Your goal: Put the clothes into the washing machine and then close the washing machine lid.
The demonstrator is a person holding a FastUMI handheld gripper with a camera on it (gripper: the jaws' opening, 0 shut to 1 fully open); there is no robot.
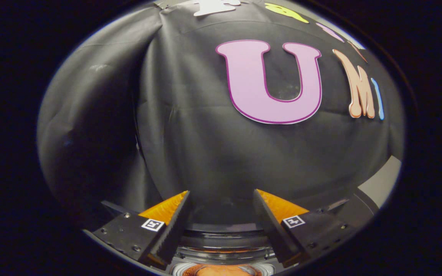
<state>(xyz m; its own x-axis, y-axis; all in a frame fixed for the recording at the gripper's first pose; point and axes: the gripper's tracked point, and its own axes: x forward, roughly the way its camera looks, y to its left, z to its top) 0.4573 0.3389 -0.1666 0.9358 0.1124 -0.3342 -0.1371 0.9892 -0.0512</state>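
Note:
My gripper (221, 191) is open, its two fingers wide apart with nothing between them, pointing at the black cloth wall. Below and between the fingers lies the top of the washing machine (221, 239): a dark curved rim with a shiny, glassy band under it. Something orange (221, 270), possibly clothing, shows at the machine's round opening, right under the gripper. I cannot tell whether the lid is up or down.
The black cloth wall (213, 153) hangs close ahead and folds into a corner on the left. A pale strip of surface (382, 180) shows past the cloth on the right, beside a dark curved edge (355, 209).

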